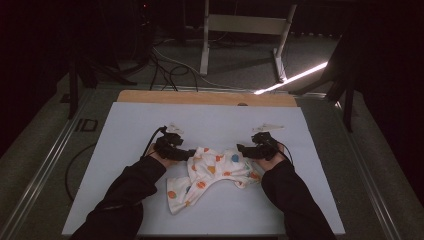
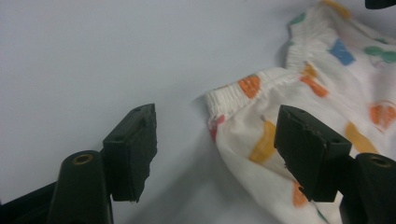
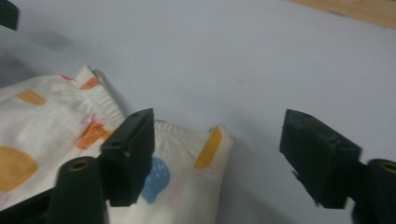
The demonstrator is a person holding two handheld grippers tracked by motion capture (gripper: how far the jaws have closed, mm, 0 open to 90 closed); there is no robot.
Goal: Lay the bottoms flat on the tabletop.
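A white garment [image 1: 212, 175] printed with orange, blue and green shapes lies crumpled on the white table cover [image 1: 125, 150]. My left gripper [image 1: 189, 154] sits at the left end of its elastic waistband and points right. In the left gripper view the gripper [image 2: 215, 116] stands open, the waistband corner [image 2: 233, 91] lying between the jaws without either pad pressing on it. My right gripper [image 1: 241, 149] faces it from the garment's right end. In the right gripper view that gripper [image 3: 218, 121] is open too, with the cloth corner [image 3: 205, 149] lying loose beside its left jaw.
A strip of bare wooden tabletop [image 1: 205, 97] shows along the far edge of the cover. Beyond it on the floor are a white desk frame [image 1: 245, 25], black cables [image 1: 165, 70] and a bright light strip [image 1: 295, 77]. Metal rails run along both table sides.
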